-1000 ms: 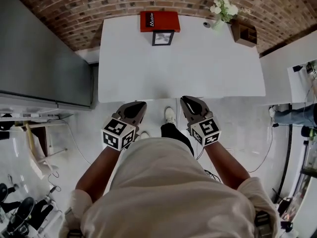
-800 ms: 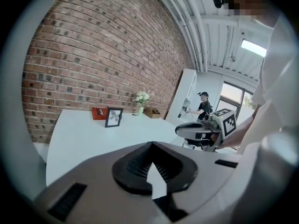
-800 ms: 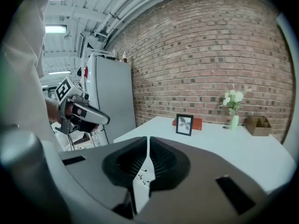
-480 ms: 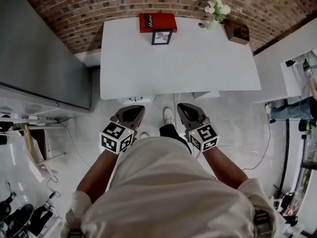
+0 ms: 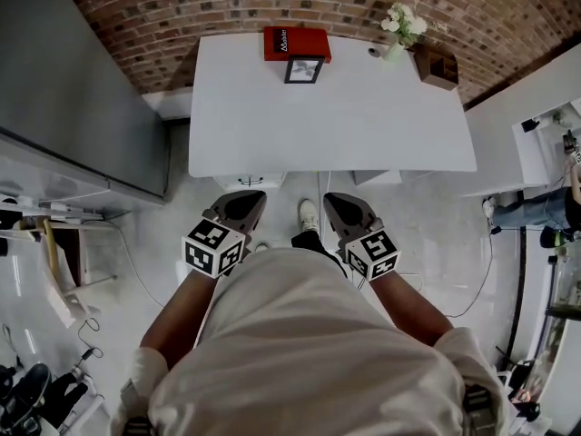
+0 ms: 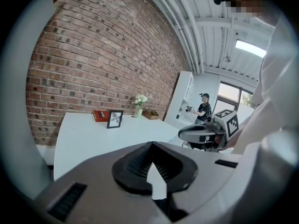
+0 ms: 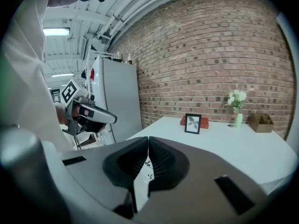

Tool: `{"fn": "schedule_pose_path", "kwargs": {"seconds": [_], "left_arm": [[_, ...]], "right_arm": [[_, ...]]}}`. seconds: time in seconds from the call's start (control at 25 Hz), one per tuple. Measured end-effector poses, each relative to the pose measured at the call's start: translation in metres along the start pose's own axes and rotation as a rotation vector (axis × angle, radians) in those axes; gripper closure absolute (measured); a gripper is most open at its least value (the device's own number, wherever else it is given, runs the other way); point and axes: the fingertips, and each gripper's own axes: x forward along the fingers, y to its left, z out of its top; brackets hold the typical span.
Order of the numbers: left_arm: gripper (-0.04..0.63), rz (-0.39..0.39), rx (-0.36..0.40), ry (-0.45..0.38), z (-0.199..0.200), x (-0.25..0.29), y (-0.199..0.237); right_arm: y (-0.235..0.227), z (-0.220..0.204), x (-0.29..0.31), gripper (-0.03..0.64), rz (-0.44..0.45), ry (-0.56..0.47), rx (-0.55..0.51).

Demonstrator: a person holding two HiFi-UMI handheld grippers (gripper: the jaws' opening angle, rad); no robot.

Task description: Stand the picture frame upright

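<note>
Both claws are held off the near edge of the white worktop (image 5: 336, 125), over the floor and close in front of the person's body, side by side and apart from each other. The left claw (image 5: 247, 198) is clenched: in the left gripper view its 2 ribbed pads (image 6: 140, 160) meet at the tips with nothing between them. The right claw (image 5: 343, 200) is likewise clenched and empty, its pads (image 7: 161, 160) pressed together along the centre line in the right gripper view. The picture frame (image 5: 302, 69) is at the far edge of the worktop, slightly left of centre and well apart from both claws. It stands upright with its dark border and pale print facing the near side. A red box (image 5: 297, 44) lies flat just behind the frame, against the brick wall (image 5: 227, 3); whether the 2 touch cannot be told. At the far right corner of the worktop stand a small vase of white flowers (image 5: 399, 25) and, to its right, a brown wooden organiser (image 5: 438, 66). A grey cabinet (image 5: 73, 107) stands to the left of the worktop. Another person (image 6: 203, 107) stands in the background on the right.
</note>
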Motion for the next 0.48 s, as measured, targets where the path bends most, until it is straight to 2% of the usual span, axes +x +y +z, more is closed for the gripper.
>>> {"fn": "schedule_pose_path", "kwargs": {"seconds": [0.48], "left_arm": [[0.6,0.008,0.011,0.006,-0.008,-0.008,0.003]], "right_arm": [[0.013,0.002,0.005,0.609,0.017,-0.004,-0.005]]}}
